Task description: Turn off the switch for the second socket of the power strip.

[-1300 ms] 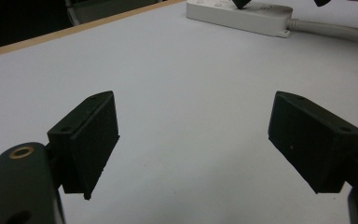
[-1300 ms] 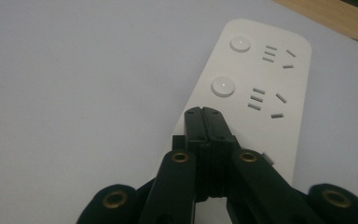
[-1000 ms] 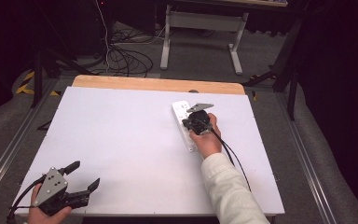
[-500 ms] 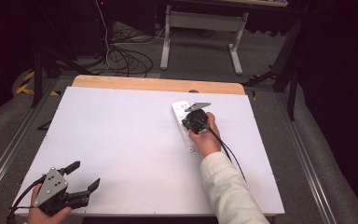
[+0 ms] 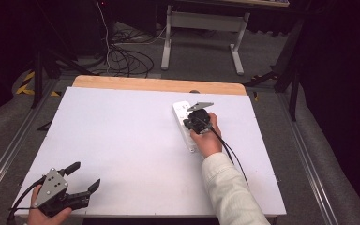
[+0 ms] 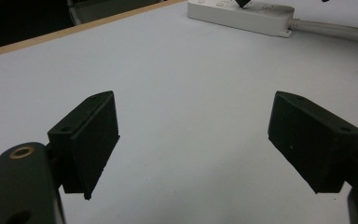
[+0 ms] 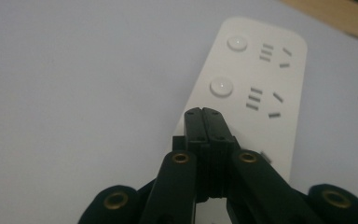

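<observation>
two grippers up. my right gripper (image 5: pixel 194 121) (image 7: pixel 203 116) has its jaws pressed flat together with nothing between them, tips down over the white plastic power strip with round buttons (image 5: pixel 183 125) (image 7: pixel 256 84) (image 6: pixel 240 11), about its middle, just short of the second button; can't tell if the tips touch it. the strip lies flat at roughly 1 o'clock on the white tabletop (image 5: pixel 122 140), its grey cable (image 6: pixel 335 31) trailing off. my left gripper (image 5: pixel 77 180) (image 6: pixel 193 140) sits at 7 o'clock near the front edge, jaws spread wide, empty, well apart from the strip. my right hand (image 5: pixel 208 138) is wrapped round the right gripper's body.
</observation>
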